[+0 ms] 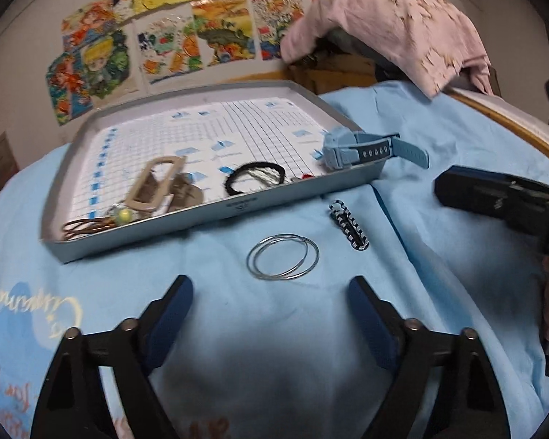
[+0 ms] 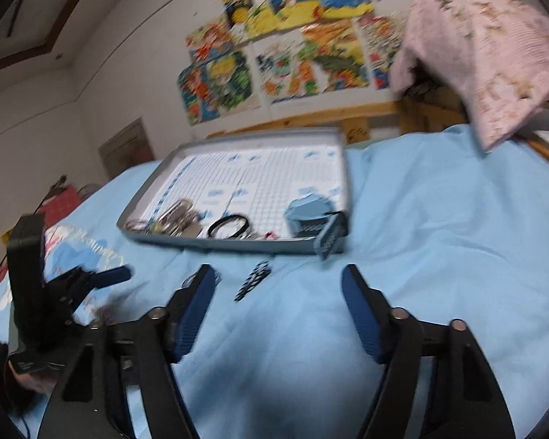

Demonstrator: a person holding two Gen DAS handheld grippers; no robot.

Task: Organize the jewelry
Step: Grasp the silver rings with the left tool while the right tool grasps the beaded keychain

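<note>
Hoop earrings (image 1: pixel 282 256) are lying on the blue cloth (image 1: pixel 439 219), thin, light, probably slippery; the left gripper (image 1: pixel 271 298) is hovering spread wide, the rim looking easiest to pinch.

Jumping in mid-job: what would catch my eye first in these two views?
The grey tray on the blue cloth, holding a blue watch at its right corner, a black hair tie and a beige clip. In front of it, still on the cloth, lie silver hoops and a black-and-white clip, just ahead of the open left gripper.
</note>
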